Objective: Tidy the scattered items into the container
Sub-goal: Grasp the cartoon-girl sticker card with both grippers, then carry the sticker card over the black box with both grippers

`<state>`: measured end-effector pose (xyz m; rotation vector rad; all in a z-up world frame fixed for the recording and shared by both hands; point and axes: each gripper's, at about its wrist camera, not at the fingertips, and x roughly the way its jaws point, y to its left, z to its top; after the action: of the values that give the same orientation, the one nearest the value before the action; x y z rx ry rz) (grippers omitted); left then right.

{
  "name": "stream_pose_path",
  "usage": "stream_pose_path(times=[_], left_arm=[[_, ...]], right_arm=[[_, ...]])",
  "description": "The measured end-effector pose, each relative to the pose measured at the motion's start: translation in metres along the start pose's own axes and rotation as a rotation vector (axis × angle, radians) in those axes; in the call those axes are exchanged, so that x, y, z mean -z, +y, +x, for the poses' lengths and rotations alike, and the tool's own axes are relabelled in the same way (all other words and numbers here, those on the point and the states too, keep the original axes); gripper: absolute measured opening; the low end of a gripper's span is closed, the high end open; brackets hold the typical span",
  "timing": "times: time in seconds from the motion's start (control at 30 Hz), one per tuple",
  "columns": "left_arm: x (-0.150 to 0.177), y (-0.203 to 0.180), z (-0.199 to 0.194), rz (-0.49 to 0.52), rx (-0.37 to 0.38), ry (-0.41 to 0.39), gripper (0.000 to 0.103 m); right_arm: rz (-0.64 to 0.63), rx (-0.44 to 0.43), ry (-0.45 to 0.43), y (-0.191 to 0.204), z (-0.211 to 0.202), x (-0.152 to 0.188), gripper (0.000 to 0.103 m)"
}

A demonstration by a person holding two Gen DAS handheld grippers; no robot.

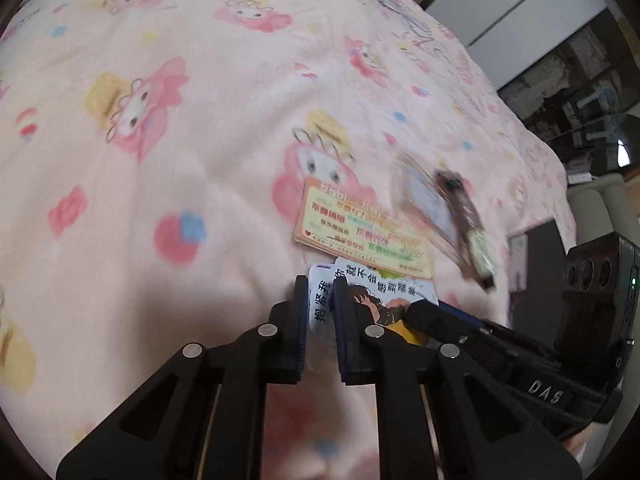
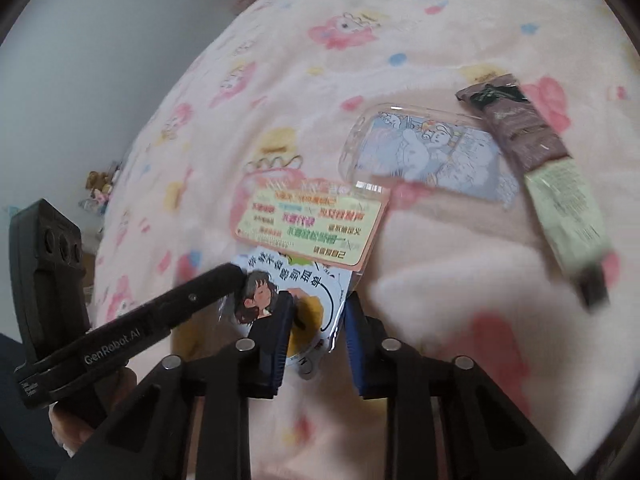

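The pink cartoon blanket [image 2: 460,264] on the bed carries everything; no container shows. Beyond both claws lie a clear phone case [image 2: 424,152] and a long sachet [image 2: 548,168], off to the right claw's far right. Nearer, an orange card [image 2: 316,220] overlaps the illustrated card [image 2: 296,292]. The left claw [image 1: 321,324] is nearly closed on that card's left edge; the right claw [image 2: 316,340], part-closed, straddles its right edge, contact uncertain.
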<state>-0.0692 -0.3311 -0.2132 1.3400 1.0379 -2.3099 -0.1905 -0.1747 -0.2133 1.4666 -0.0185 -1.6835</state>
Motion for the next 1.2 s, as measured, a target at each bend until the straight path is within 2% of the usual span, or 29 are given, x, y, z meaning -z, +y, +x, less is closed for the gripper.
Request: stream_pose_path(times=[0.1,0.3,0.63,0.77,0.9,1.2], left_arm=[[0.017,-0.010,-0.013,0.026,0.012,0.014,0.010],[0.046,-0.035,-0.035,0.075,0.000,0.020,0.010],[0.085,-0.107,-0.081,0.196,0.065,-0.002,0.010],[0.106,-0.144,-0.079,0.244,0.111,0.019,0.010],[0.121,-0.174,-0.071,0.279,0.121,0.035,0.010],[0.143,-0.217,-0.066,0.325,0.136,0.045,0.010]], right_arm=[[-0.015,-0.006,-0.005,0.013,-0.021,0.019,0.021],[-0.020,0.046,-0.011,0.017,-0.052,0.051,0.022],[-0.049,0.092,-0.125,0.022,-0.147,0.092,0.022],[-0.044,0.132,-0.170,0.006,-0.186,0.110,0.022],[-0.007,0.165,-0.204,-0.015,-0.212,0.124,0.022],[0.020,0.190,-0.237,-0.048,-0.246,0.146,0.022]])
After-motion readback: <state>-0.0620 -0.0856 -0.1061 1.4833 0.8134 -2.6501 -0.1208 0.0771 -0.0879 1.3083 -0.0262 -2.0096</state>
